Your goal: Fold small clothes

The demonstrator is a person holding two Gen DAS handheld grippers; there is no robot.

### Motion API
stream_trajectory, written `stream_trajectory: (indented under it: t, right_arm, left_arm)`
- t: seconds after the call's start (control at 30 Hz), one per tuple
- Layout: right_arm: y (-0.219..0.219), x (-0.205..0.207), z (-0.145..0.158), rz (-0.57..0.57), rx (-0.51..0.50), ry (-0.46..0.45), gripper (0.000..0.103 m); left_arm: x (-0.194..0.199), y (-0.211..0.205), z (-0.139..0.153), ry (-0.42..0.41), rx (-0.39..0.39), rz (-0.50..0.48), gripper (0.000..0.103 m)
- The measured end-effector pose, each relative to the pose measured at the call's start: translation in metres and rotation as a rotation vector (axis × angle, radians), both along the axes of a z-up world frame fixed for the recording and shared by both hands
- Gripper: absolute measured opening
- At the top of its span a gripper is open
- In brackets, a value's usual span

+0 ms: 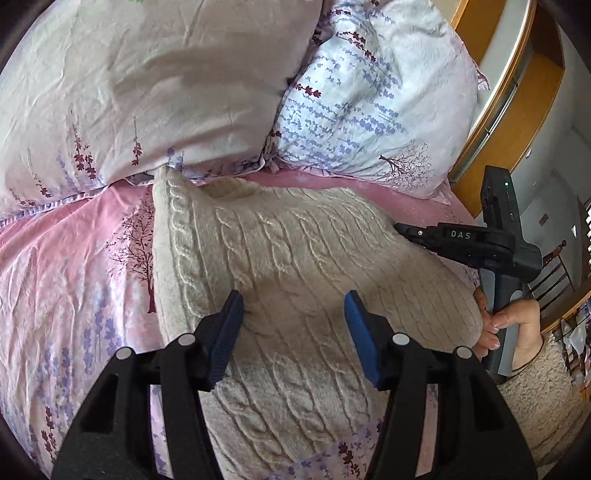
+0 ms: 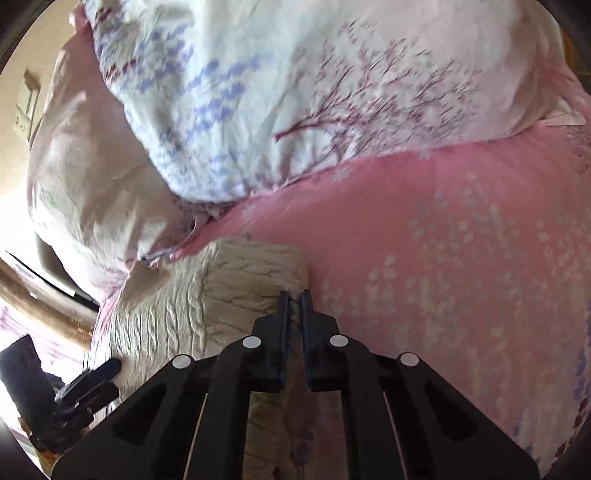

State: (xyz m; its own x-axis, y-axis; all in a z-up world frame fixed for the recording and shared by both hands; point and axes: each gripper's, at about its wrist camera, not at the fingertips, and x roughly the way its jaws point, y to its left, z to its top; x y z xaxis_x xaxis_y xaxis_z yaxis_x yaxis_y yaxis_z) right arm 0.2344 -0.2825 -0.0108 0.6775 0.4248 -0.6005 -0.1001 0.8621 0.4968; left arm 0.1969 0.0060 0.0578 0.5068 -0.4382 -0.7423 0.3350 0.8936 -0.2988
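Note:
A cream cable-knit sweater [image 1: 295,251] lies on the pink floral bed sheet [image 1: 55,277], its upper part doubled over into a thick fold [image 2: 236,273]. My left gripper [image 1: 293,299] hovers over the middle of the knit, its blue pads wide apart with nothing between them; in the right wrist view it shows at the lower left [image 2: 107,369]. My right gripper [image 2: 294,295] is shut on the sweater's right edge, with cream fabric pinched between its fingers. In the left wrist view its tip [image 1: 402,228] meets that edge, and a person's hand [image 1: 509,321] holds its handle.
Two floral pillows [image 1: 166,74] [image 1: 369,92] lie against the head of the bed, just beyond the sweater. Wooden furniture [image 1: 480,22] stands past the bed's right side. Pink sheet [image 2: 443,258] stretches to the right of the sweater.

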Motion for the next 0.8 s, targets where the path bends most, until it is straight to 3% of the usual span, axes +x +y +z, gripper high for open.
stream_trajectory:
  t: [0.07, 0.17, 0.23, 0.3, 0.47, 0.63, 0.8]
  right_arm:
    - [0.003, -0.006, 0.003, 0.003, -0.022, -0.020, 0.008]
    - [-0.003, -0.025, 0.018, -0.011, -0.006, -0.052, 0.021]
    - [-0.003, -0.048, 0.030, -0.010, -0.014, -0.106, 0.044]
    - [0.006, -0.075, 0.040, 0.036, -0.030, -0.167, 0.052]
    - [0.042, -0.118, 0.035, 0.182, -0.071, -0.221, 0.052]
    - [0.056, -0.115, 0.008, 0.170, -0.132, -0.160, 0.052]
    - [0.041, -0.110, -0.010, 0.141, -0.018, -0.128, 0.052]
  left_arm:
    - [0.000, -0.005, 0.002, -0.017, 0.016, 0.000, 0.059]
    - [-0.008, -0.001, 0.011, -0.038, 0.017, 0.003, 0.061]
    - [-0.015, 0.003, 0.017, -0.051, 0.019, 0.009, 0.065]
    - [-0.027, 0.006, 0.022, -0.082, 0.054, 0.030, 0.072]
    - [-0.055, 0.000, 0.025, -0.151, 0.158, 0.079, 0.082]
    - [-0.060, -0.017, 0.010, -0.140, 0.265, 0.080, 0.086]
    - [-0.051, -0.017, -0.011, -0.054, 0.264, 0.106, 0.089]
